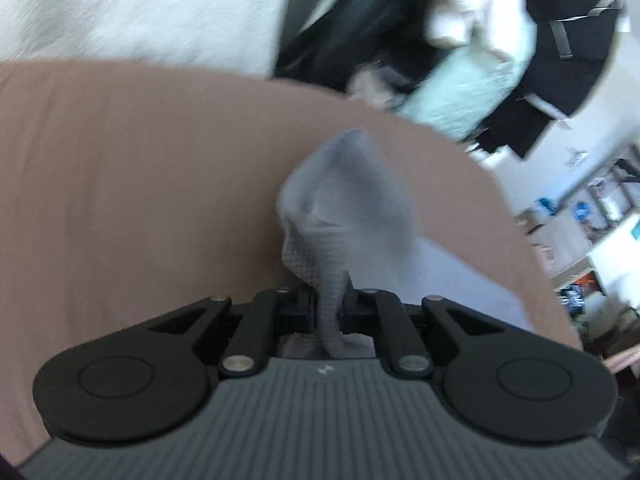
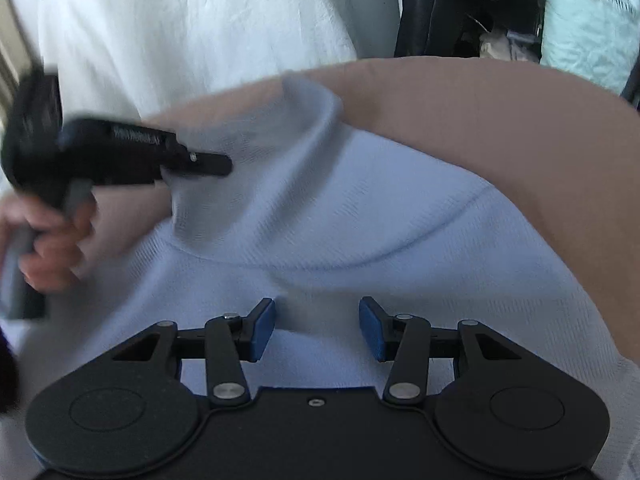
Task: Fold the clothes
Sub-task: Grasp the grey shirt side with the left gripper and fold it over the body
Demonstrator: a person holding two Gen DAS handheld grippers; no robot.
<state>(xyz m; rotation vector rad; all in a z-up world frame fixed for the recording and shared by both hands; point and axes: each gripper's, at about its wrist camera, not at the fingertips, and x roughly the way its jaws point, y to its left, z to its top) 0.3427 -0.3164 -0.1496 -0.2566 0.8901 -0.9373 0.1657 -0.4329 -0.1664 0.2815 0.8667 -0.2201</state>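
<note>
A pale blue knitted garment (image 2: 320, 224) lies spread over a tan surface (image 2: 500, 112). In the left wrist view my left gripper (image 1: 329, 308) is shut on a bunched fold of that garment (image 1: 348, 208), which rises ahead of the fingers. The right wrist view shows the same left gripper (image 2: 216, 166) at the left, held by a hand (image 2: 52, 244), lifting a corner of the cloth. My right gripper (image 2: 317, 328) hovers open just above the garment's near part, with nothing between its blue pads (image 2: 262, 330).
White fabric (image 2: 180, 32) lies beyond the tan surface. Dark and mint-coloured clothes (image 1: 472, 84) are piled at the back right. Shelves and room clutter (image 1: 592, 216) show far right in the left wrist view.
</note>
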